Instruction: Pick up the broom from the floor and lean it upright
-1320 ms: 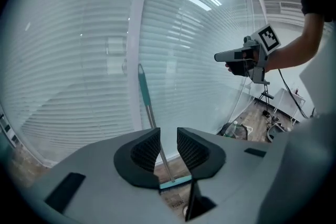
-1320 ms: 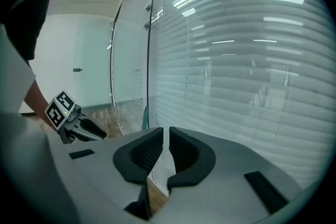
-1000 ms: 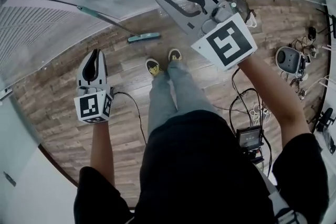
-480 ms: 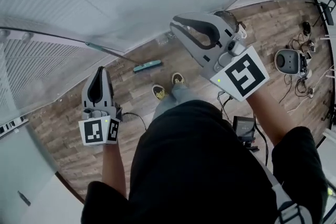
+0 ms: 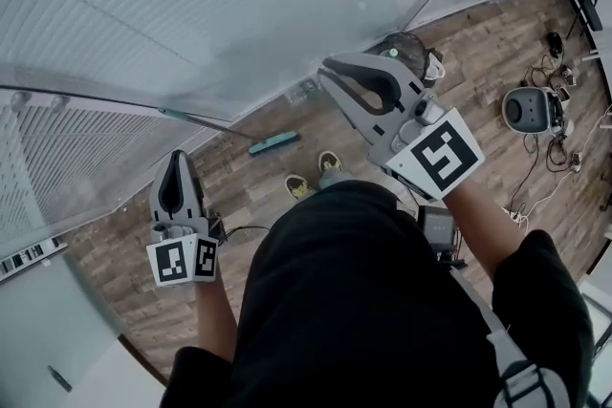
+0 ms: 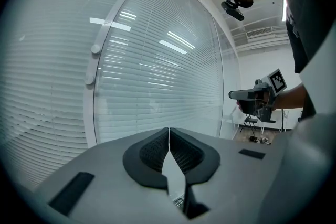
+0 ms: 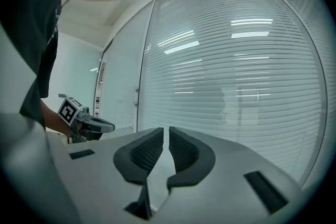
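The broom [image 5: 273, 144] stands with its teal head on the wood floor [image 5: 115, 244]. Its thin handle slants up and left to the glass wall [image 5: 191, 5], and glare makes it hard to tell whether the tip touches. The left gripper [image 6: 168, 131] has its jaws closed together on nothing. The right gripper [image 7: 168, 131] shows a thin, empty gap between its jaws. The person's torso [image 5: 363, 301] hides the nearer floor.

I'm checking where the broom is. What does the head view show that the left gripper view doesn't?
Only the head view: the broom, its head on the wooden floor, and the person's shoes. Only the left gripper view: a close look along the left gripper, shut with nothing in it. Both: the right gripper and the blinds behind glass.
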The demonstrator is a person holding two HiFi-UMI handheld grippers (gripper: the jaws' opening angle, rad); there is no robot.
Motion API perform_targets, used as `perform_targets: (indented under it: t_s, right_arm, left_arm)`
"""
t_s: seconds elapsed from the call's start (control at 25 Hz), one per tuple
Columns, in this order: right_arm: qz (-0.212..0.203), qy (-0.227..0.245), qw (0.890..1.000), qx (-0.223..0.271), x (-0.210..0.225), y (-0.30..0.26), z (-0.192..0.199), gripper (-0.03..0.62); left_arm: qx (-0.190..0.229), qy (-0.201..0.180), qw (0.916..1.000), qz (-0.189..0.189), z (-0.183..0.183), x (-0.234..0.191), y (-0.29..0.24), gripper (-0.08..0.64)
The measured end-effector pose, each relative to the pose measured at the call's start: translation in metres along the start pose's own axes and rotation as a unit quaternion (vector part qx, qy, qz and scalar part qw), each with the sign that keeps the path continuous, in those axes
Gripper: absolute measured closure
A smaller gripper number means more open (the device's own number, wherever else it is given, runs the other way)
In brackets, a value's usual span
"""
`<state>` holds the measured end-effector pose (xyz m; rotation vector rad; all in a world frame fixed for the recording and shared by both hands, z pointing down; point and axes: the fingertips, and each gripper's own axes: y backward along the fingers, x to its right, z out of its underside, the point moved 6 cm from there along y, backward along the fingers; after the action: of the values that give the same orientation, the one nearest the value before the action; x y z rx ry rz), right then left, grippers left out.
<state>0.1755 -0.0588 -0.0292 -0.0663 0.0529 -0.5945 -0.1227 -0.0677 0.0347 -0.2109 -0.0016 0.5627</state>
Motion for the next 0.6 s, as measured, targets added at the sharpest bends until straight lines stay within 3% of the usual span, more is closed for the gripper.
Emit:
perform_targets:
  t_s: [0.6]
  right_arm:
    - [0.015, -0.002, 1.0, 0.013, 0.002, 0.016, -0.005, 0.546]
  left_arm:
    - [0.002, -0.009, 0.9999, 0.012, -0.007, 0.012, 0.004, 0.531]
